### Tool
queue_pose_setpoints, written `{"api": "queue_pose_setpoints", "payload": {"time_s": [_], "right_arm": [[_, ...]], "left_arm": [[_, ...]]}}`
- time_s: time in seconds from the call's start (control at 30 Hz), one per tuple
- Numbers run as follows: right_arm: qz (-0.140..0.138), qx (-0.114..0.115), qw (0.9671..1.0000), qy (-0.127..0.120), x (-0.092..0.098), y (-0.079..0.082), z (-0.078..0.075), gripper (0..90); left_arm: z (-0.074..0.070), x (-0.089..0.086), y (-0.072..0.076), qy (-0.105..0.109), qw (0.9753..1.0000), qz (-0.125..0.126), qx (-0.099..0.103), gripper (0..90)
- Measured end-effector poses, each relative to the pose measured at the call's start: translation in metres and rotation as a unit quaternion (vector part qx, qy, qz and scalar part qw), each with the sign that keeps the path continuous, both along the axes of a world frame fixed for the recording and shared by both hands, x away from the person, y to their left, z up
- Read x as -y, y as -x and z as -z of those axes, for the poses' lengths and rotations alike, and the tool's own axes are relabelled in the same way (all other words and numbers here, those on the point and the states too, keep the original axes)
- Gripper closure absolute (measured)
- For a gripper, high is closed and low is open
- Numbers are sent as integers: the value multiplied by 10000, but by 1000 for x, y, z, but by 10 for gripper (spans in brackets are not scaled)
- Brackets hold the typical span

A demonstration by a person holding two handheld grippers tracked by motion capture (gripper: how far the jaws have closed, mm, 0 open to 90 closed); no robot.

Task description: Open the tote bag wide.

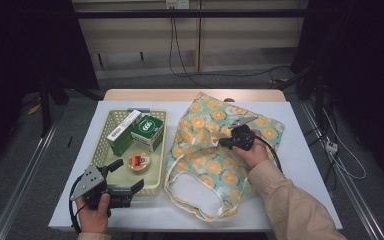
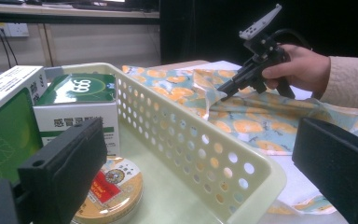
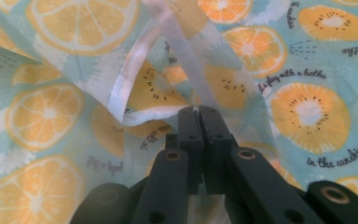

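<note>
A cloth bag printed with orange slices lies on the right half of the table, its white-lined mouth toward the front edge. My right gripper sits over the bag's middle, shut on a fold of its fabric; the right gripper view has the pinch close up. From the left gripper view, that same gripper lifts the cloth slightly. My left gripper stands open at the front right corner of a pale yellow basket, with its jaws wide apart either side of the basket's corner and nothing between them.
Inside the basket are a green box, a white and green box and a round tin. The table edges lie close on every side. Cables run across the floor behind and to the right.
</note>
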State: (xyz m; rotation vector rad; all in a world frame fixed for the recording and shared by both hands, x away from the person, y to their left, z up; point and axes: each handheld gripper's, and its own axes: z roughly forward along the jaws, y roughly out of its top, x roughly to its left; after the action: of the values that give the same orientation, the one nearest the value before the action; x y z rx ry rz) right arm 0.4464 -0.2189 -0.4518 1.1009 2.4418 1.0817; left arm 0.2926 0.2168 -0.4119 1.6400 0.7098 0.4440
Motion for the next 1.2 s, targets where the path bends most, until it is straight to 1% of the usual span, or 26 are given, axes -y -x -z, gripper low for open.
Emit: {"api": "queue_pose_setpoints", "payload": {"time_s": [0.07,0.17,0.23,0.3,0.33,0.37,0.43,0.5,0.57,0.63,0.7,0.8,0.87,0.93,0.97,1.07,1.2], "right_arm": [[-17,-6,10000,59,-1,0,3,857],[-82,18,9999,114,-4,3,5,783],[-121,-21,9999,99,-5,7,5,705],[-226,-114,9997,31,-6,10,4,562],[-262,-215,9994,-67,-6,12,4,495],[-300,-327,9988,-183,-6,14,4,453],[-382,-399,9983,-172,-7,17,3,430],[-441,-366,9982,-163,-8,21,4,380],[-443,-244,9987,-86,-9,24,5,386],[-504,-92,9987,32,-11,27,6,393],[-507,53,9985,184,-12,28,7,444],[-452,88,9988,192,-8,27,6,585],[-375,77,9992,109,-2,24,7,704],[-330,50,9994,11,1,21,8,793],[-265,26,9996,-32,4,19,8,838],[-249,-30,9997,-53,6,15,8,886],[-248,-71,9997,4,5,16,5,899]], "left_arm": [[0,0,0,-18,10000,0,17,26],[0,1,0,-15,10000,10,7,26],[0,1,0,-13,10000,20,-1,26],[0,1,0,-38,10000,26,-9,25],[0,2,0,-18,10000,20,-11,26],[0,2,0,-17,10000,21,-10,26],[0,3,0,-34,10000,32,-5,25],[0,3,0,-23,10000,29,-7,25],[-1,3,1,-41,10000,24,11,26],[-1,2,1,-42,10000,22,24,26],[-1,2,1,-26,10000,21,21,26],[-1,2,1,-12,10000,12,10,26],[-1,1,2,0,10000,6,25,25],[-2,0,2,-11,10000,-4,39,26],[-2,-1,2,-7,10000,-10,39,26],[-2,-1,2,-16,10000,-14,39,26],[-2,1,2,6,10000,-11,21,26]]}}
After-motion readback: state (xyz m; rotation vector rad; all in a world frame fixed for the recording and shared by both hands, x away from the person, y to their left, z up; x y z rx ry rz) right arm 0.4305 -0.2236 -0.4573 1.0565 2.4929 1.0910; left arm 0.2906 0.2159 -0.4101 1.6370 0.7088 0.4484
